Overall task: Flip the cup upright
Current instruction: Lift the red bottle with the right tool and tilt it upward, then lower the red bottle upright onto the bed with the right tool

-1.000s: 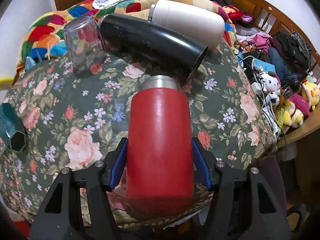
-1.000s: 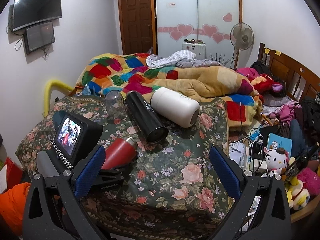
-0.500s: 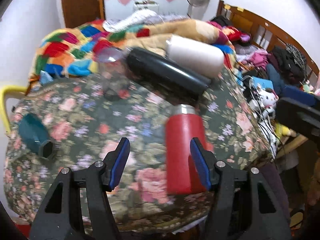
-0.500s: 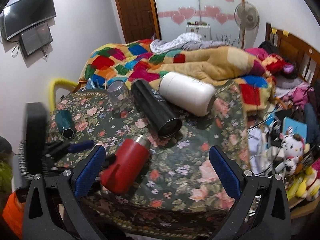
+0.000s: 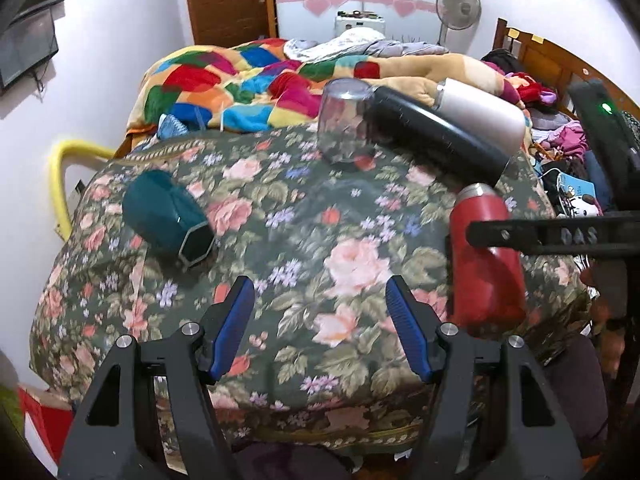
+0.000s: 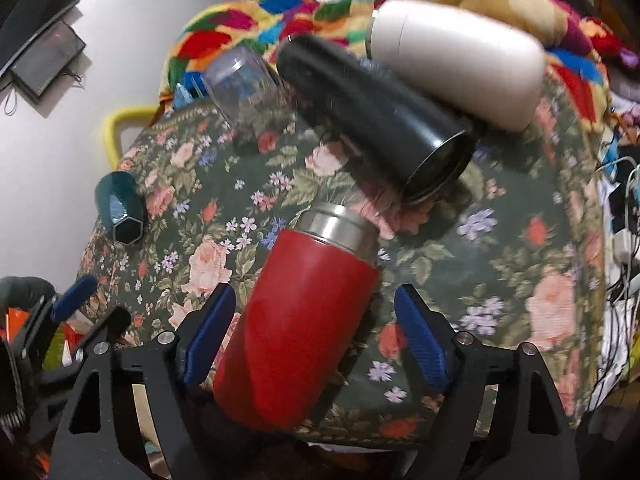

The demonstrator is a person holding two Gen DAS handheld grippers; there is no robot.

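A red cup (image 6: 298,316) with a steel rim lies on its side on the floral cloth (image 6: 516,264), near the front edge. My right gripper (image 6: 316,336) is open, its blue pads either side of the cup's body, apart from it. In the left wrist view the red cup (image 5: 484,252) lies at the right, partly behind the right gripper's black arm (image 5: 556,236). My left gripper (image 5: 322,328) is open and empty over the cloth, left of the red cup.
A black tumbler (image 6: 372,120) and a white tumbler (image 6: 456,56) lie on their sides behind the red cup. A clear glass (image 6: 244,80) stands upside down at the back left. A teal hexagonal cup (image 5: 168,216) lies at the left. Bedding lies beyond.
My left gripper has let go of the red cup and moved left. My right gripper has come down and forward, and its open fingers now straddle the cup.
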